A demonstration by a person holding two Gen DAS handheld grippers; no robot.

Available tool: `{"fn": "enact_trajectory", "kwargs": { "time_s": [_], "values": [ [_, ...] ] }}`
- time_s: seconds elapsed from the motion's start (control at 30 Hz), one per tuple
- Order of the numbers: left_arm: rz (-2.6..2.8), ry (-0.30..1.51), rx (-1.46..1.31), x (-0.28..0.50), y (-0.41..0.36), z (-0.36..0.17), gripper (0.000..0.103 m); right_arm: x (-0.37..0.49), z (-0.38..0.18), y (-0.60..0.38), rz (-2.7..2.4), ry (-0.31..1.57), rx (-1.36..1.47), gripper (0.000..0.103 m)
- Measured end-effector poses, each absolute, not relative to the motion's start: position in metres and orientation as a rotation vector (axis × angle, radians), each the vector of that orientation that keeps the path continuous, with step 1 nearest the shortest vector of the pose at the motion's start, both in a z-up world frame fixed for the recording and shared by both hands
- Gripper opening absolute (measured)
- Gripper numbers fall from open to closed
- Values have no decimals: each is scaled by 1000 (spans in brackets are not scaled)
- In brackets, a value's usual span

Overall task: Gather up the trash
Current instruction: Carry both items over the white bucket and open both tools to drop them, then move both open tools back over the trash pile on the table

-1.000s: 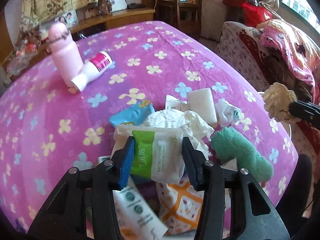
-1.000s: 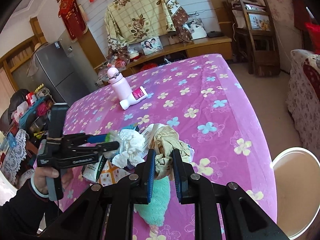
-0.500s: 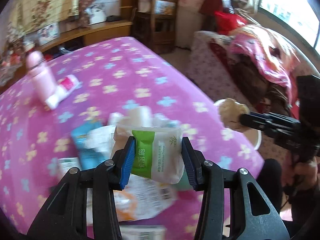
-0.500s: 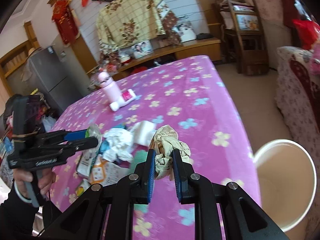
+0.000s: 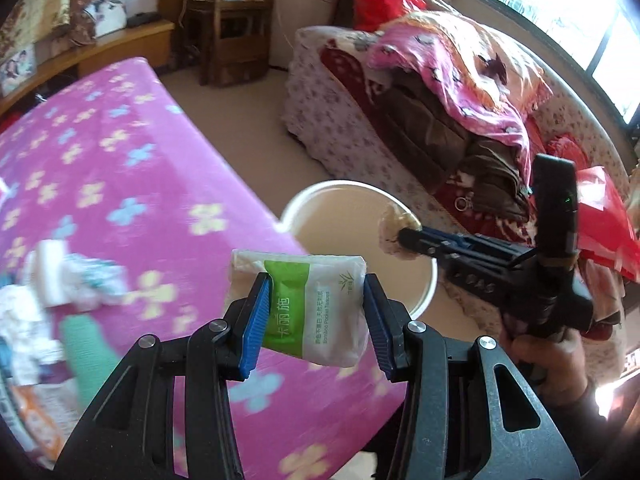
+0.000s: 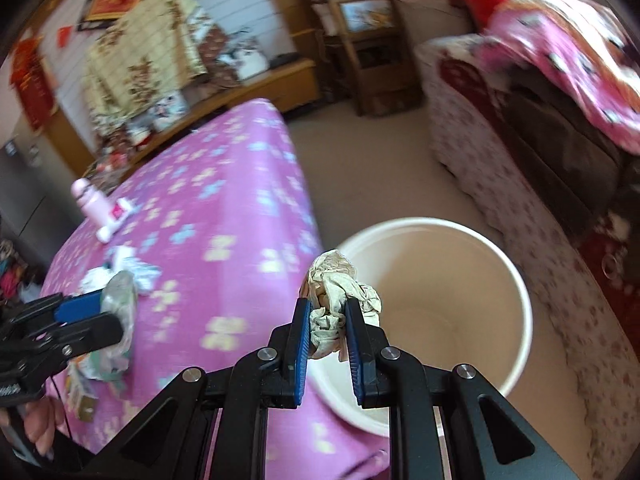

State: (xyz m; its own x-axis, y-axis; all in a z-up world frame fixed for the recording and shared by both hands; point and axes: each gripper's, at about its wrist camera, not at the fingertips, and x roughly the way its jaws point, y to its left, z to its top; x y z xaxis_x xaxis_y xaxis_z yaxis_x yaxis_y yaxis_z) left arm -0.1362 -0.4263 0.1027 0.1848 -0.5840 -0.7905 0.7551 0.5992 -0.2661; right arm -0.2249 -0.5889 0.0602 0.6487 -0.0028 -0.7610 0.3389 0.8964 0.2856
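My left gripper [image 5: 316, 320] is shut on a white and green tissue pack [image 5: 316, 308], held above the table's right edge. Just beyond it stands a white bin [image 5: 424, 296] on the floor. My right gripper [image 6: 325, 328] is shut on a crumpled beige paper wad [image 6: 336, 292], held over the near rim of the bin [image 6: 516, 296]. In the left wrist view the right gripper [image 5: 400, 236] with the wad [image 5: 394, 220] reaches in from the right over the bin. The left gripper [image 6: 116, 312] shows at the left of the right wrist view.
A pink flowered tablecloth [image 5: 100, 168] covers the table. Several wrappers and tissues [image 5: 52, 280] and a green cloth [image 5: 86, 344] lie at its left. A pink bottle [image 6: 90, 200] stands far back. A sofa with blankets [image 5: 440, 92] runs along the right, a wooden chair [image 5: 228, 20] behind.
Both grippers swung right off the trash pile toward the bin, each still holding its item. The bin now fills the middle of both views; the right gripper has also sunk a little.
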Motion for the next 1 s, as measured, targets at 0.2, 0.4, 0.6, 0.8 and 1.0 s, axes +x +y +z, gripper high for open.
{"fn": "enact_trajectory", "kwargs": {
  "time_s": [0.2, 0.4, 0.6, 0.8, 1.0],
  "values": [
    [-971, 1044, 154, -137, -466, 82, 47, -233, 26, -624, -277, 908, 487, 20],
    [-980, 1079, 46, -130, -474, 70, 66, -244, 20, -637, -346, 900, 517, 52],
    [-954, 1055, 80, -135, -468, 73, 68, -244, 18, -638, -336, 903, 537, 52],
    [-864, 1017, 121, -137, -453, 74, 68, -241, 24, -622, -316, 894, 514, 52],
    [-784, 986, 157, -138, -431, 77, 68, -237, 32, -604, -304, 890, 483, 53]
  ]
}}
